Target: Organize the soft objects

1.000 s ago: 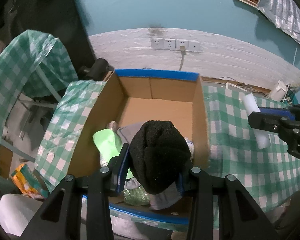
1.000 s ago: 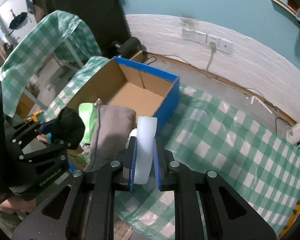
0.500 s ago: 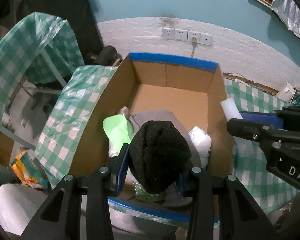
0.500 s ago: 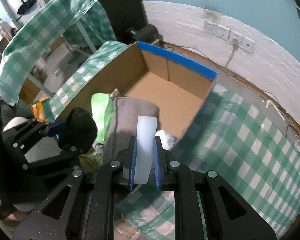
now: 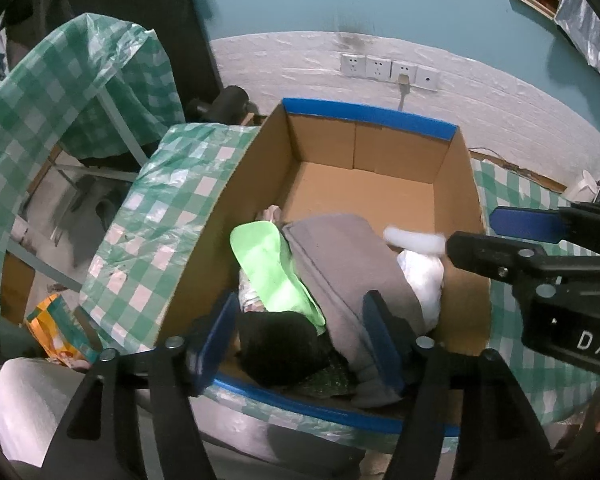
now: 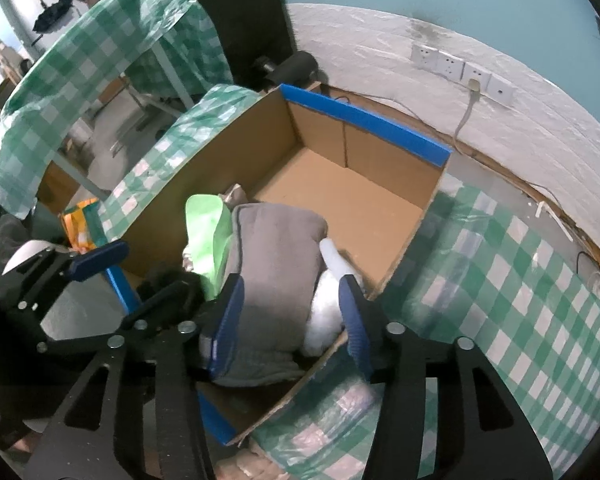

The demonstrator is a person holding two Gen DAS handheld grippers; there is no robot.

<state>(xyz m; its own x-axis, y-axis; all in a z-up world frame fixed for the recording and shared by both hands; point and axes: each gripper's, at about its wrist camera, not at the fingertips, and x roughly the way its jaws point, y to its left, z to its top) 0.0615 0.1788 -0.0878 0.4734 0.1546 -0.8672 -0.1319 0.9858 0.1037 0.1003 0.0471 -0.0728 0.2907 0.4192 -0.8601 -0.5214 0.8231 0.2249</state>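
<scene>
An open cardboard box [image 5: 456, 204] [image 6: 380, 128] with blue-taped rims sits on the checked table. Inside lie a grey cloth [image 5: 348, 264] [image 6: 276, 260], a green pouch [image 5: 268, 264] [image 6: 204, 228], a white bundle [image 5: 424, 276] [image 6: 324, 312] and a black knit hat [image 5: 280, 348] [image 6: 168, 280]. My left gripper [image 5: 300, 336] is open over the box's near end, just above the hat. My right gripper [image 6: 292, 312] is open over the grey cloth. A white foam strip [image 5: 414, 238] [image 6: 336, 260] is blurred beside its fingers, above the white bundle.
The green checked tablecloth [image 6: 500, 280] [image 5: 160, 216] covers the table on both sides of the box. An orange packet [image 5: 56, 332] lies low at the left. Wall sockets [image 5: 388, 70] sit behind the box. A second checked cover [image 5: 60, 80] hangs at the far left.
Both grippers opened over the box. The black hat dropped from my left gripper into the box's near end. The white foam strip left my right gripper and is falling into the box.
</scene>
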